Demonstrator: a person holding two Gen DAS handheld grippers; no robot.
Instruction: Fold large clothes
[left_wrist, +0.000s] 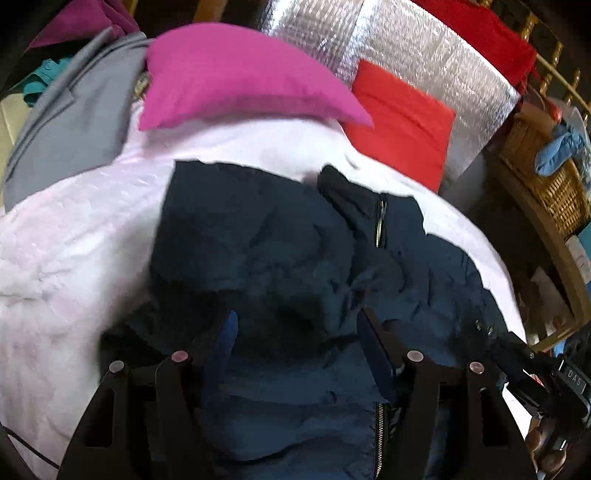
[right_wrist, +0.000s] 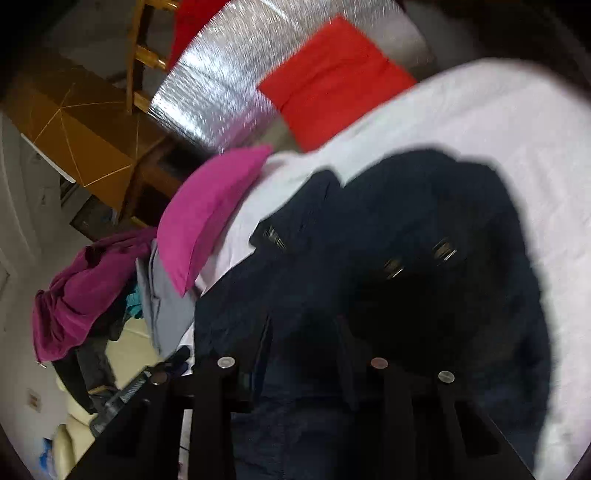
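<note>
A dark navy zip jacket (left_wrist: 280, 251) lies crumpled on a bed with a white cover (left_wrist: 66, 251). My left gripper (left_wrist: 295, 325) hovers just over the jacket's middle, its jaws wide apart and nothing between them. In the right wrist view the same jacket (right_wrist: 424, 229) fills the centre, with metal buckles showing. My right gripper (right_wrist: 303, 328) is low over the jacket; its fingers stand apart, dark and blurred against the fabric. The other gripper shows at the left wrist view's right edge (left_wrist: 546, 373).
A magenta pillow (left_wrist: 236, 77) and a red pillow (left_wrist: 402, 122) lie at the bed's head against a silver foil panel (left_wrist: 406, 48). A grey garment (left_wrist: 74, 114) lies at the left. A wicker basket (left_wrist: 546, 177) stands to the right. Purple clothes (right_wrist: 81, 291) are heaped beside the bed.
</note>
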